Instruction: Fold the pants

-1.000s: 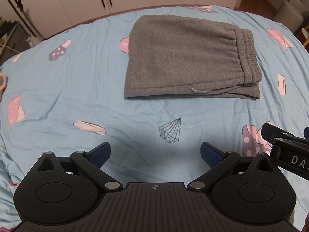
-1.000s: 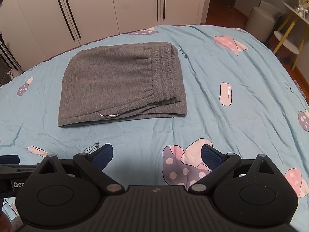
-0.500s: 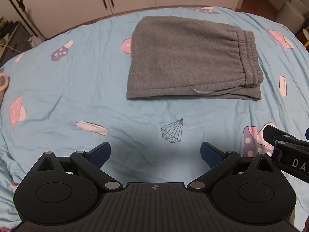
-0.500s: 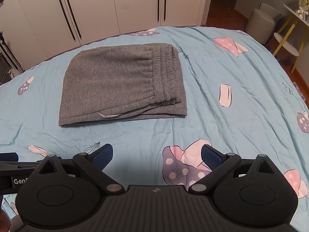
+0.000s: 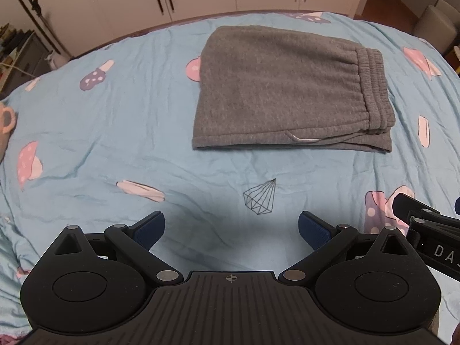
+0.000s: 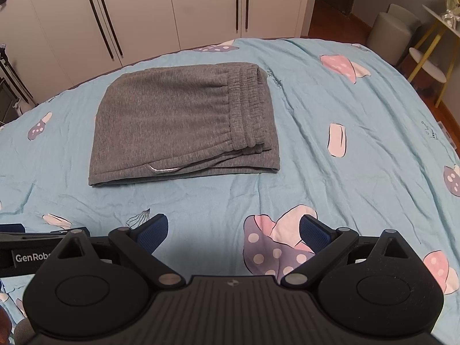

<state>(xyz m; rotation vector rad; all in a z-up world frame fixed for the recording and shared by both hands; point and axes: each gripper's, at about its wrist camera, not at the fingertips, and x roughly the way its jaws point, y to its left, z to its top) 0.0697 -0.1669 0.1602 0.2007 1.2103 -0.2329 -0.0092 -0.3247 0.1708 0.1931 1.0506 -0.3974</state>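
Observation:
The grey pants [image 5: 287, 92] lie folded in a flat rectangle on the light blue bed sheet [image 5: 100, 132], waistband at the right end, a white drawstring showing at the near edge. They also show in the right wrist view [image 6: 184, 123]. My left gripper [image 5: 231, 228] is open and empty, held above the sheet well short of the pants. My right gripper [image 6: 233, 231] is open and empty too, over a pink mushroom print. Each gripper shows at the edge of the other's view.
The sheet has mushroom and diamond prints and small wrinkles. White wardrobe doors [image 6: 201, 8] stand behind the bed. A grey stool [image 6: 391, 31] and a yellow-legged side table [image 6: 431, 57] stand at the right. Cluttered shelves [image 5: 20, 51] sit at the far left.
Both grippers have drawn back a little from the pants and stayed open. The pants have not moved.

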